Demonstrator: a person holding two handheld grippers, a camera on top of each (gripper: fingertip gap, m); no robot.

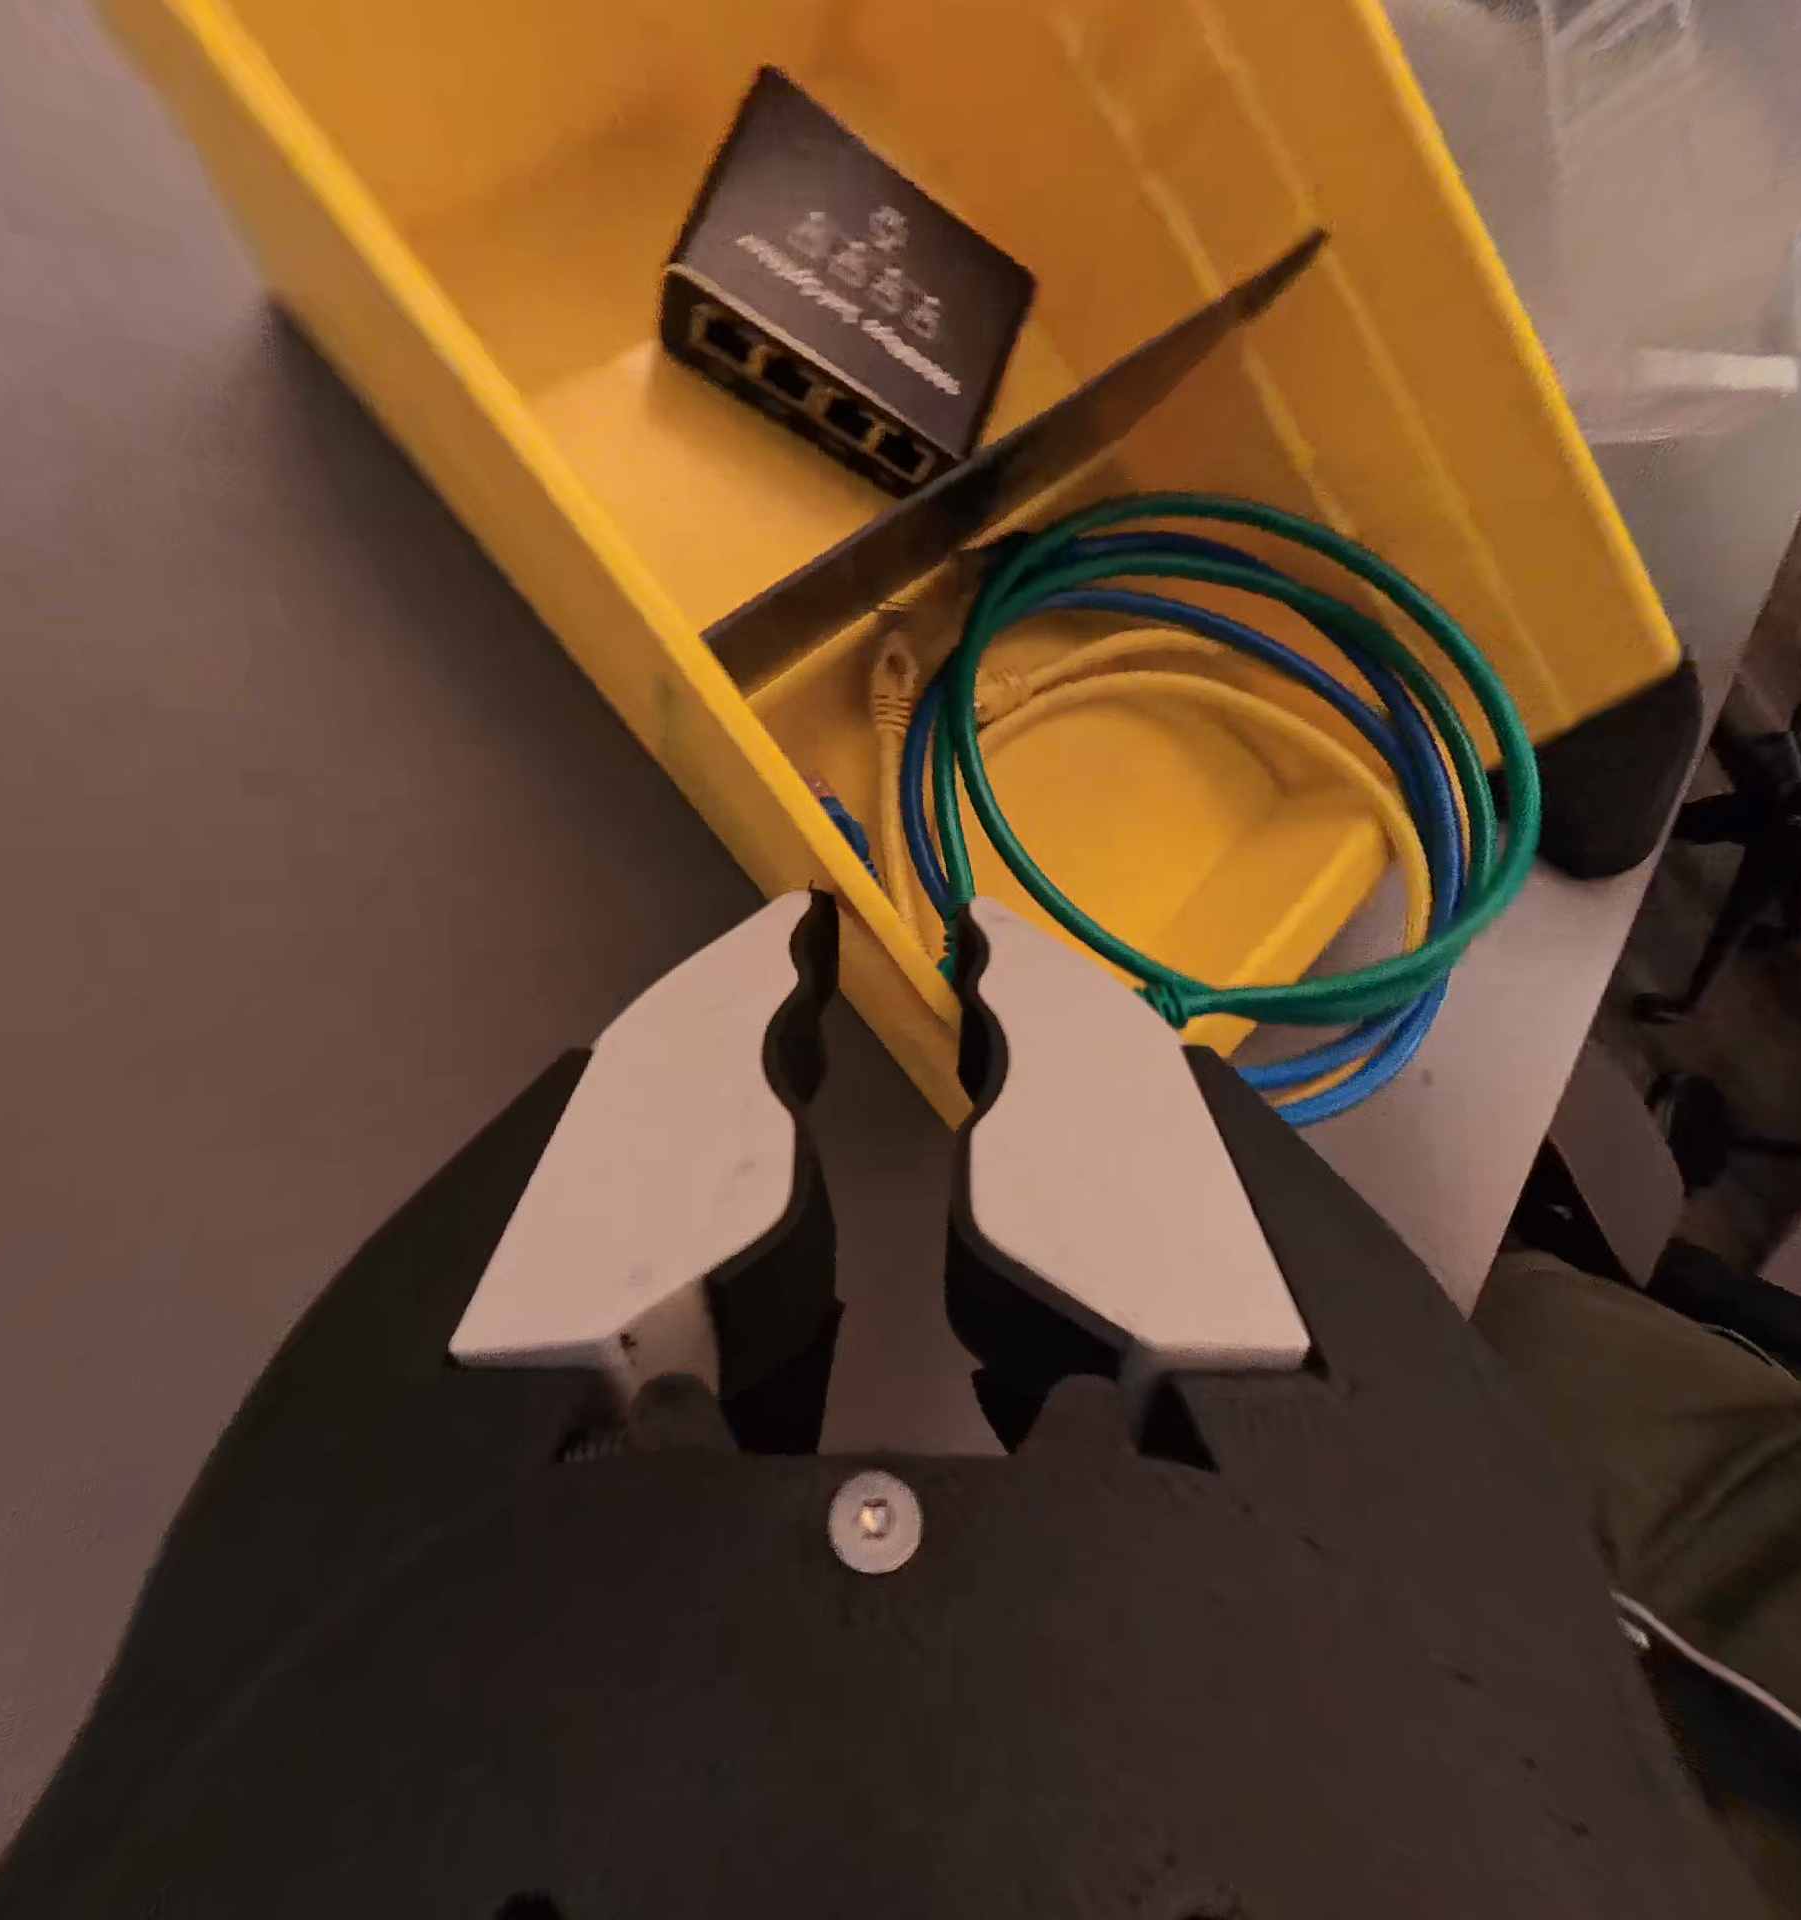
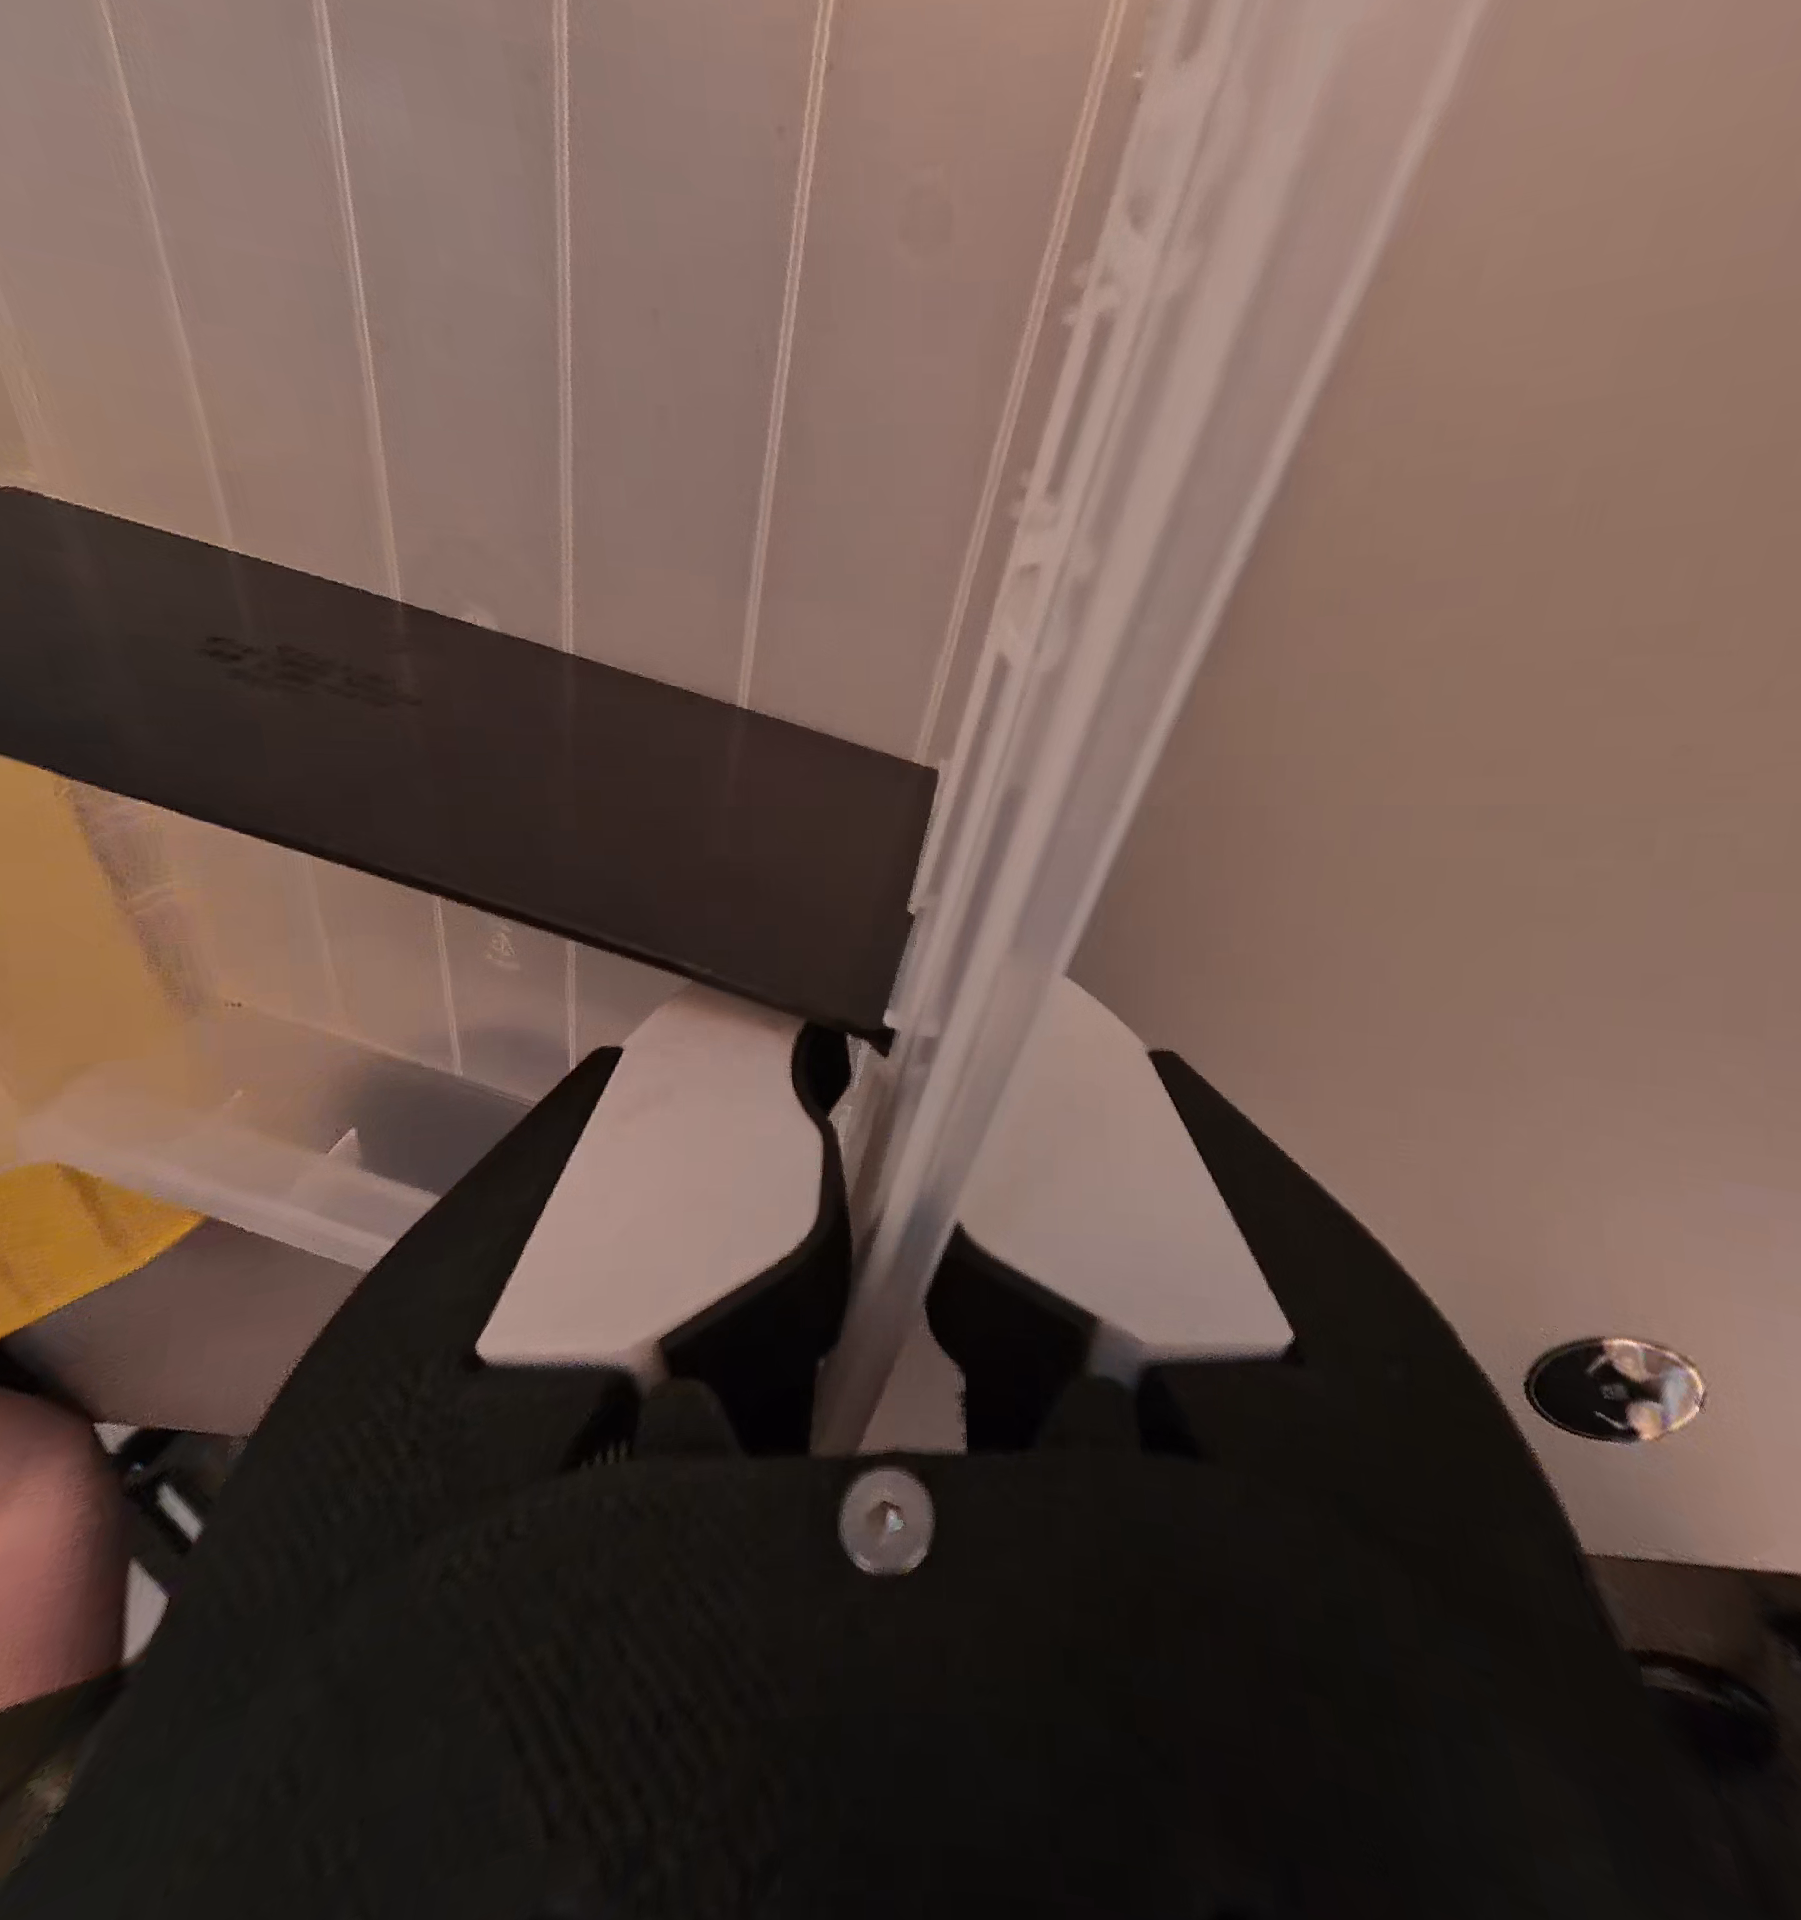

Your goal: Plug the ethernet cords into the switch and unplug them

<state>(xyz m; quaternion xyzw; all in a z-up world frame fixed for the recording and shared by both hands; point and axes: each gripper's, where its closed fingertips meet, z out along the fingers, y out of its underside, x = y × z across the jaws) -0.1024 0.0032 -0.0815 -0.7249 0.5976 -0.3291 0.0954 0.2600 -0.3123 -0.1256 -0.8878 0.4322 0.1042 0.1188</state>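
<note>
1. The left gripper has its fingers parted by a narrow gap, straddling the near wall of the yellow plastic bin; they are not closed on it, and the right finger touches or nearly touches the wall.
2. The right gripper straddles the rim of a clear plastic bin, which runs up between its white fingers; whether they clamp the rim or merely flank it, I cannot tell.
3. The black rectangular network switch lies in the yellow bin's far compartment, ports facing near, with nothing plugged in.
4. A black flat divider separates it from the near compartment, where the coiled green cord, blue cord and yellow cord lie, their loops spilling over the right near edge.
5. Motion blur softens the switch and cord plugs; the right view shows a second black divider in the clear bin, and its right fingertip is hidden behind the rim.
</note>
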